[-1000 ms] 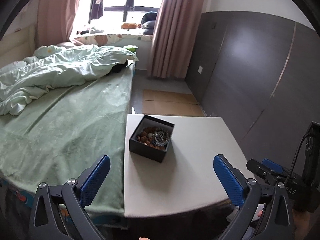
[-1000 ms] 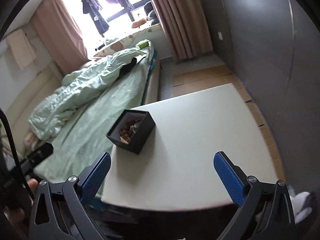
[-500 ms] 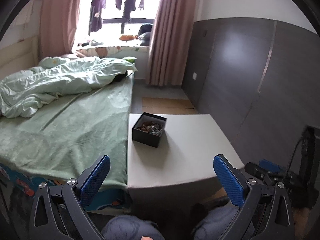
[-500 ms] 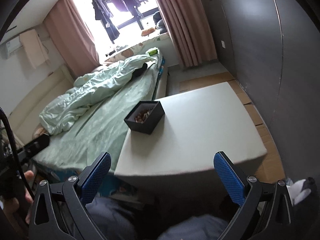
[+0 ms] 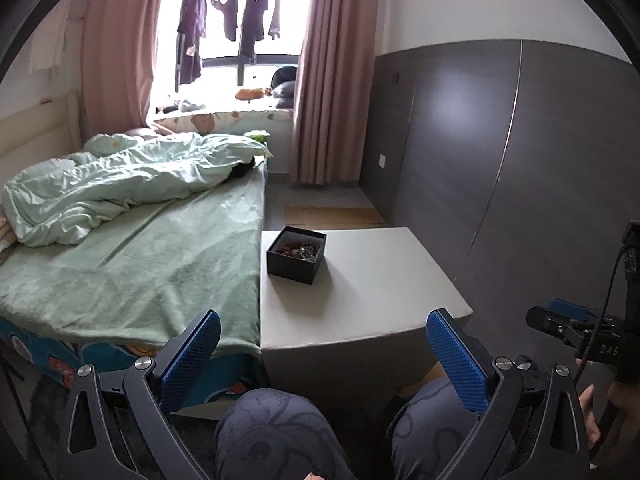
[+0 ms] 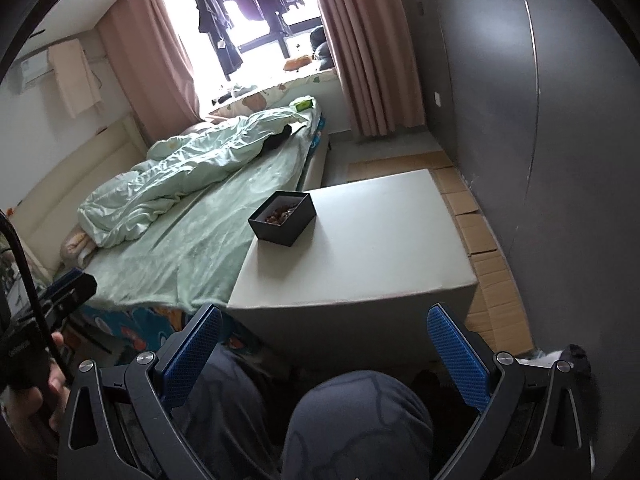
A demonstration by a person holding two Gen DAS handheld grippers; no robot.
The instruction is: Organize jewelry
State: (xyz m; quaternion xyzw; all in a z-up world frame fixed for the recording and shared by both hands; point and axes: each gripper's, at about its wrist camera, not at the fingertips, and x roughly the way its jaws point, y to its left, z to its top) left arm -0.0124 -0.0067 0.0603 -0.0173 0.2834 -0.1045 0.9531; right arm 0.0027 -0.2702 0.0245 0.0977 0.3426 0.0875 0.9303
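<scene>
Bedroom setting: one white worktop stands against one bed with a green sheet. One black open box sits on the worktop's far left corner, well ahead of both claws, holding a heap of jewelry; pieces cannot be counted. Left claw: released, grasping nothing. Right claw: released, grasping nothing. Two knees lie below the claws.

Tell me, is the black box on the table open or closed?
Open. The black box has no lid on it, and a pile of jewelry shows inside from both views.
</scene>
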